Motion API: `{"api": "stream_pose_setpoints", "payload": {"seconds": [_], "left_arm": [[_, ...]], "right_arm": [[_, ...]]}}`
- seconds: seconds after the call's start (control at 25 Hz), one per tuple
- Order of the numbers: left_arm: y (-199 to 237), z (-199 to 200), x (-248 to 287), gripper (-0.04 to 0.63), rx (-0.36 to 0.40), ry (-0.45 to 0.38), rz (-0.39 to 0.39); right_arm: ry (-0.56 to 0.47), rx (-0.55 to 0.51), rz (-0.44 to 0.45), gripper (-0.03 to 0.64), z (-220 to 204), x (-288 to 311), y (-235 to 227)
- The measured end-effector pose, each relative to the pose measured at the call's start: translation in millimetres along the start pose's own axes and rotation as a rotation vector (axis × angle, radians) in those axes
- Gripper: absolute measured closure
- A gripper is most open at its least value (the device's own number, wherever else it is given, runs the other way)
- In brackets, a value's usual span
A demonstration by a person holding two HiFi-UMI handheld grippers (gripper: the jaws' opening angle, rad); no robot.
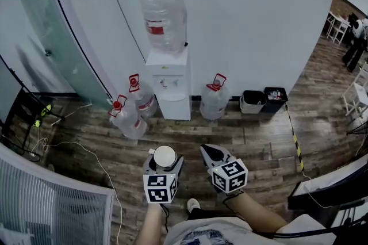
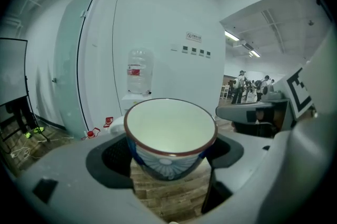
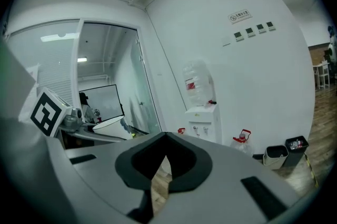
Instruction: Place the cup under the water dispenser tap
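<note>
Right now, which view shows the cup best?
The left gripper view: the cup fills the centre, clamped in the left gripper, showing white inside, brown rim, blue pattern. The head view shows only its top; the right gripper view catches it small at left.

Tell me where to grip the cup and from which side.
Grip the cup by its wall just under the rim, jaws on opposite sides, coming in level, as the left gripper does. No handle shows, and the wall flares upward, so it likely won't slip down through. It stands upright; a side hold leaves the mouth free.
</note>
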State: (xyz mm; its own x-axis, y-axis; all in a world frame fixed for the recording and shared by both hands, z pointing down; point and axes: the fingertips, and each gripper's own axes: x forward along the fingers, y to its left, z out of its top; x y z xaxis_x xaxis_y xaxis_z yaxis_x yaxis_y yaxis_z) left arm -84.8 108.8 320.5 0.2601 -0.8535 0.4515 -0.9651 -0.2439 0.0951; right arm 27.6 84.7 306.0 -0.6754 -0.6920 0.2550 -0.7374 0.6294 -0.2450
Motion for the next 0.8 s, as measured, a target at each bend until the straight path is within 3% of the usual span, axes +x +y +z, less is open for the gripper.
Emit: {"api": "stream_pose_setpoints", "payload": {"seconds": [0.36,0.8], "left_arm": [[48,18,34,0.161,0.029,0.012,-0.045],[75,26,87,0.161,0.037,0.029,-0.061]], "right_arm": [[0.004,-0.029,-0.029,0.597,15,57,2],[0.032,-0.001,-0.079,0.597,10,111,-41]]}}
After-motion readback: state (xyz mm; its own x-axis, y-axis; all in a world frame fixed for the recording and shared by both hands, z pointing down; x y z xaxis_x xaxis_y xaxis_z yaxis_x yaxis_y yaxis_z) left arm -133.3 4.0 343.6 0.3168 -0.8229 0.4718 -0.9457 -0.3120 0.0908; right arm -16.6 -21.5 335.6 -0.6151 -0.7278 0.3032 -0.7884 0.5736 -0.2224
